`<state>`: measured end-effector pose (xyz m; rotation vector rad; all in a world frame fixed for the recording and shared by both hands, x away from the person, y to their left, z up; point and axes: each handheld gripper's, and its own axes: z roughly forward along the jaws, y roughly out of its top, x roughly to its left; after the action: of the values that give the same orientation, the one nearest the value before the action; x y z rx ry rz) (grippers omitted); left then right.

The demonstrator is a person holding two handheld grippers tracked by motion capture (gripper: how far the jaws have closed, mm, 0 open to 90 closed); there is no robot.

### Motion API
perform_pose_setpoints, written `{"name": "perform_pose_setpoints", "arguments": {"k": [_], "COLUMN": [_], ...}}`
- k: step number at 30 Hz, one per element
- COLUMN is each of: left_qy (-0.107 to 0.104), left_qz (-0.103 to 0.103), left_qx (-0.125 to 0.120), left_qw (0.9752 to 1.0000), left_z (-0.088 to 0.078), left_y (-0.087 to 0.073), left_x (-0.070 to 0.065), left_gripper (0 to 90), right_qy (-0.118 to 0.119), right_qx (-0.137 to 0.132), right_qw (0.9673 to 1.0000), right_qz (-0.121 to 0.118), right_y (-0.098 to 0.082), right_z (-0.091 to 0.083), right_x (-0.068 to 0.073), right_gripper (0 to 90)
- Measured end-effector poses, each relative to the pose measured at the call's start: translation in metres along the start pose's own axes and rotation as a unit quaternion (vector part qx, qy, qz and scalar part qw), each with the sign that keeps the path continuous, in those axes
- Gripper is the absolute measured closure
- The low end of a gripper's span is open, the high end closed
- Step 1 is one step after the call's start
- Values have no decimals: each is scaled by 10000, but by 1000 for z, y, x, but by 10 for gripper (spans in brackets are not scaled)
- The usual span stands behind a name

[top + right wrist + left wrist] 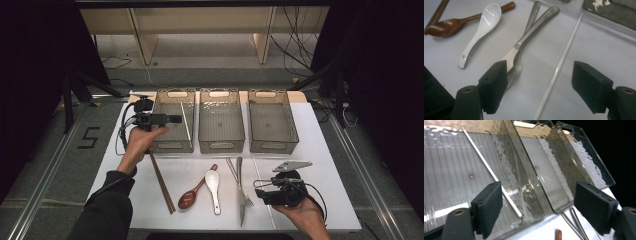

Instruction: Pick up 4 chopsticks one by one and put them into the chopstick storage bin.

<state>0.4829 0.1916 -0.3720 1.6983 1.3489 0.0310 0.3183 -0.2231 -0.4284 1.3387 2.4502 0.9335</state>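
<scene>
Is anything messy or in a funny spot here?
Slightly: one white chopstick lies in the left bin, while its twin is on the table beside the forks. Nothing looks spilled or broken.

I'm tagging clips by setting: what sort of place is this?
Probably a lab or recording workshop, not a kitchen: a white table on a metal rail frame, loose cables on the floor behind, and cutlery laid before three clear bins as if staged.

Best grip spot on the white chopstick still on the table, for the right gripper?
Mid-shaft on the white chopstick, from straight above, jaws across its width. It lies flat and thin on the table, clear of the forks; the right gripper, already open, sits over it.
</scene>
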Motion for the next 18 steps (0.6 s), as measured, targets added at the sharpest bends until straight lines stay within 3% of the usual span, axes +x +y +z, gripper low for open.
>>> {"name": "perform_pose_setpoints", "arguments": {"k": [4,10,18], "left_qy": [-110,-165,-63], "left_qz": [239,332,647], "left_qx": [-113,-305,-144], "left_qw": [9996,9988,9978], "left_z": [-14,-30,-35], "left_y": [-18,-47,-70], "left_x": [-7,-12,-22], "left_gripper": [193,193,180], "right_qy": [-59,-170,-316], "right_qx": [203,465,836], "right_qw": [9998,9987,9959], "right_qz": [-1,-78,-116], "right_y": [0,0,0], "right_z": [2,6,9], "right_x": [-1,0,-2], "right_gripper": [297,311,353]}}
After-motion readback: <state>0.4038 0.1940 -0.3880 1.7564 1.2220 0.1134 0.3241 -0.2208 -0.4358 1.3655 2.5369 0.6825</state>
